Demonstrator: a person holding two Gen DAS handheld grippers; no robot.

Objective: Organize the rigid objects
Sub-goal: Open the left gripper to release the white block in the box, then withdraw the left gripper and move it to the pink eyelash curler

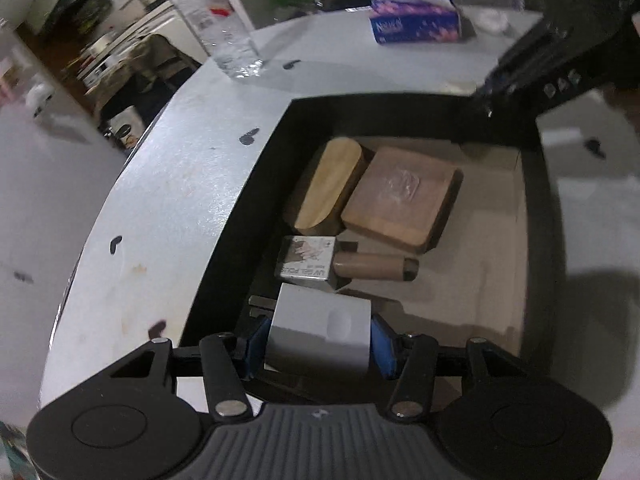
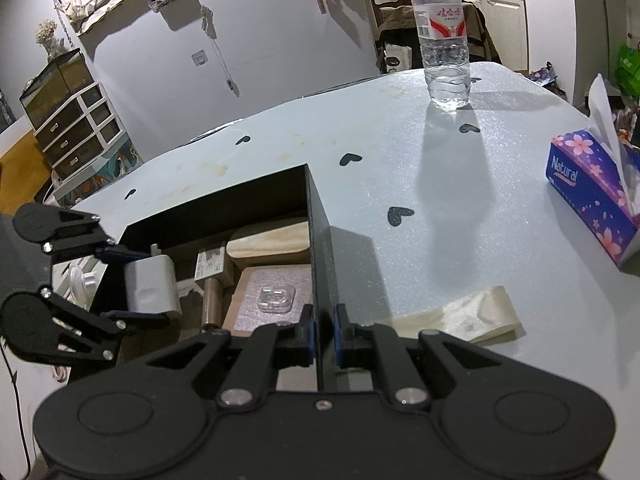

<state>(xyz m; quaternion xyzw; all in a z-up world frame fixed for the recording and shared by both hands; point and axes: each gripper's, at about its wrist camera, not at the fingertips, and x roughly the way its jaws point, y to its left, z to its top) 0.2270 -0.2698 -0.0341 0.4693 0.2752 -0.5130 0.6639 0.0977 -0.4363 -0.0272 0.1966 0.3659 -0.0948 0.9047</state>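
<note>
A black open box (image 1: 224, 248) sits on the pale table. Inside lie a rounded wooden block (image 1: 326, 184), a square wooden block (image 1: 400, 196) with a clear hook on top, a small white carton (image 1: 306, 260) and a brown cylinder (image 1: 376, 266). My left gripper (image 1: 320, 340) is shut on a grey charger block (image 1: 320, 332), held over the box's near end; it also shows in the right wrist view (image 2: 150, 288). My right gripper (image 2: 324, 334) is shut on the box's right wall (image 2: 320, 248).
A water bottle (image 2: 444, 36) stands at the table's far side. A purple tissue box (image 2: 592, 196) sits at the right. A cream flat strip (image 2: 460, 312) lies on the table next to the box. Black heart marks dot the table top.
</note>
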